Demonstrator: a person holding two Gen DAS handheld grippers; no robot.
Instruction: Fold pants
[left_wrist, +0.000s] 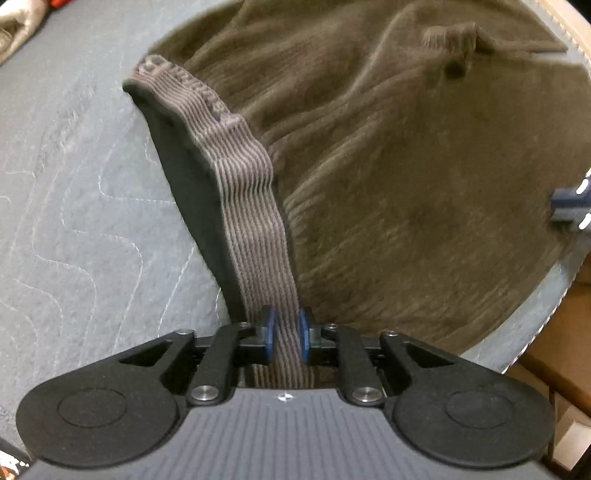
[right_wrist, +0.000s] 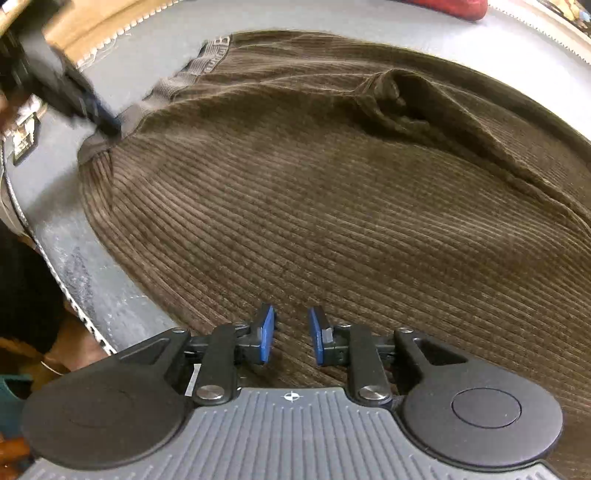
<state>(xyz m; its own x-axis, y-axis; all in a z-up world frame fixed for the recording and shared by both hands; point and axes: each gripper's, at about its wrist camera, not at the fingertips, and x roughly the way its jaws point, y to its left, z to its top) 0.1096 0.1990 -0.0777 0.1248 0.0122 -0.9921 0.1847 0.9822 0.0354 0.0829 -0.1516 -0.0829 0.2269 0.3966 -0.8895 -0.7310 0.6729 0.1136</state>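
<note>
Brown corduroy pants (left_wrist: 406, 166) lie spread on a grey quilted mattress (left_wrist: 74, 221). My left gripper (left_wrist: 286, 332) is shut on the grey ribbed waistband (left_wrist: 243, 192) and holds it lifted off the mattress. The same pants (right_wrist: 332, 203) fill the right wrist view, with the waistband (right_wrist: 173, 85) at the far left, where the left gripper (right_wrist: 107, 123) pinches it. My right gripper (right_wrist: 291, 332) is open, its blue pads just above the corduroy near the pants' near edge. It also shows at the right edge of the left wrist view (left_wrist: 570, 206). A bunched fold (right_wrist: 391, 96) sits at the far side.
The mattress edge (right_wrist: 74, 280) with white stitched piping curves along the left, wood floor below it. A red item (right_wrist: 454, 9) lies at the far top. A beige cloth (left_wrist: 14, 26) lies at top left. Cardboard boxes (left_wrist: 554, 369) stand beyond the mattress at the right.
</note>
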